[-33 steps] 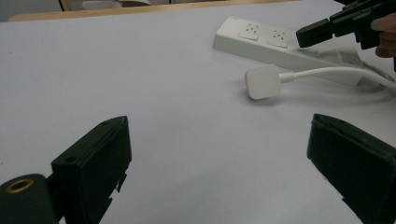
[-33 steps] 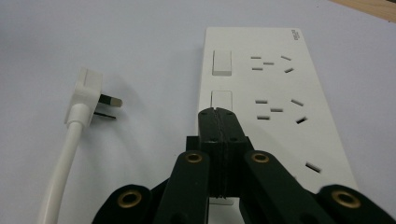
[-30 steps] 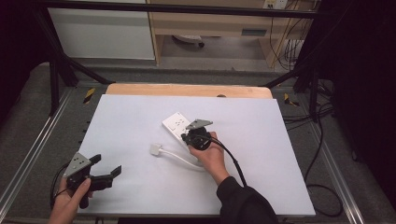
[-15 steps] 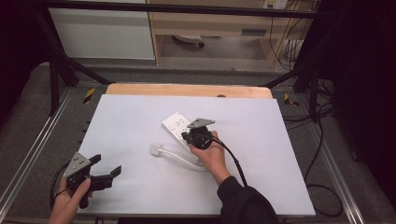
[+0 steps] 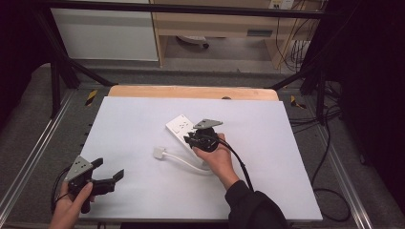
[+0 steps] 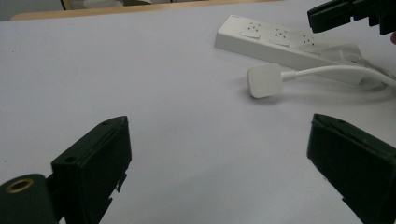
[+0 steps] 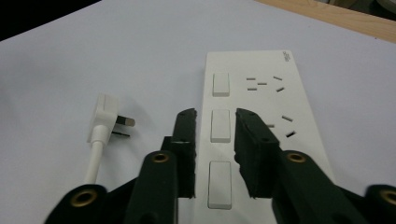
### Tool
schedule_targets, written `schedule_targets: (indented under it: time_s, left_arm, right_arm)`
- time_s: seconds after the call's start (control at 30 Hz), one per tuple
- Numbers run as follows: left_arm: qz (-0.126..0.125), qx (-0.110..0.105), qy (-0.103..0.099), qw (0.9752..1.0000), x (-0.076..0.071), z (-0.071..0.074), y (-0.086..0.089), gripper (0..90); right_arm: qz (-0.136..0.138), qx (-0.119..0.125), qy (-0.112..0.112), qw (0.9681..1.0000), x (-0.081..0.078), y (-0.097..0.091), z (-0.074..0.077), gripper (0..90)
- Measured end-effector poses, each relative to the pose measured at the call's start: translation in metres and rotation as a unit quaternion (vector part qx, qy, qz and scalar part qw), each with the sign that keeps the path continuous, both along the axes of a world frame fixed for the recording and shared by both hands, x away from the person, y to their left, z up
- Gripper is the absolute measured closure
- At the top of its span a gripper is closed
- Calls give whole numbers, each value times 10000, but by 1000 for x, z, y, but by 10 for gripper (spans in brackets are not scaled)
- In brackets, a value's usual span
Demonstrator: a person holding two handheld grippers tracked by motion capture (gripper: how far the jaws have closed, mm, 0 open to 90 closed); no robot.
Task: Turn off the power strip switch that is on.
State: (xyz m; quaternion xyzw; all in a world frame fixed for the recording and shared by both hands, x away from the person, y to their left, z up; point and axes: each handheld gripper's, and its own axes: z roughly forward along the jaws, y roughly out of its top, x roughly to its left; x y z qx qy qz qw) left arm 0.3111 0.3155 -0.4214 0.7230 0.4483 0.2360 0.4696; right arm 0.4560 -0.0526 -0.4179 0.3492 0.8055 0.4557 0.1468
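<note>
Your right claw hovers over the white power strip near the middle of the table. Its jaws have just been opening and now stand a narrow gap apart, straddling the middle rocker switch — nothing is pinched between them, and you cannot tell from these pictures whether the pads touch the strip's face. The strip lies flat and at an angle across the white table top. Its white plug rests on its side just beside the strip, prongs out, with the cord curving back under your right hand. Your left claw sits well apart at the table's near left corner — jaws wide, holding nothing.
</note>
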Motion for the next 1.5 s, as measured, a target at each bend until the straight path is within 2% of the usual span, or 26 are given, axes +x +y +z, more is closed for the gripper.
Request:
schedule_targets:
  time_s: [0.2, 0.37, 0.5, 0.63, 0.77, 0.87, 1.13, 1.5]
  left_arm:
    - [3, 7, -5, 10000, 0, 0, 0, 64]
    - [6, 4, -7, 10000, 0, 0, 0, 65]
    - [12, -8, -16, 10000, 0, 0, 0, 65]
    - [13, -5, -16, 10000, 0, 0, 0, 65]
    - [3, 5, -11, 10000, 0, 0, 0, 65]
    - [10, -7, -18, 10000, 0, 0, 0, 65]
    - [9, 2, -10, 10000, 0, 0, 0, 65]
    - [14, 4, -7, 10000, 0, -1, 1, 65]
  right_arm:
    - [-26, 96, -3, 10000, 0, -4, 6, 488]
    - [-168, 183, 3, 9997, 2, -9, 11, 326]
    - [-226, 184, 54, 9996, 4, -13, 13, 226]
    - [-323, 96, -41, 9994, 3, -16, 16, 134]
    - [-399, 9, -69, 9992, 3, -18, 17, 103]
    - [-455, 107, 27, 9989, 3, -20, 18, 93]
    - [-575, 151, 24, 9982, 5, -27, 22, 29]
    - [-578, 156, 10, 9982, 4, -34, 27, 36]
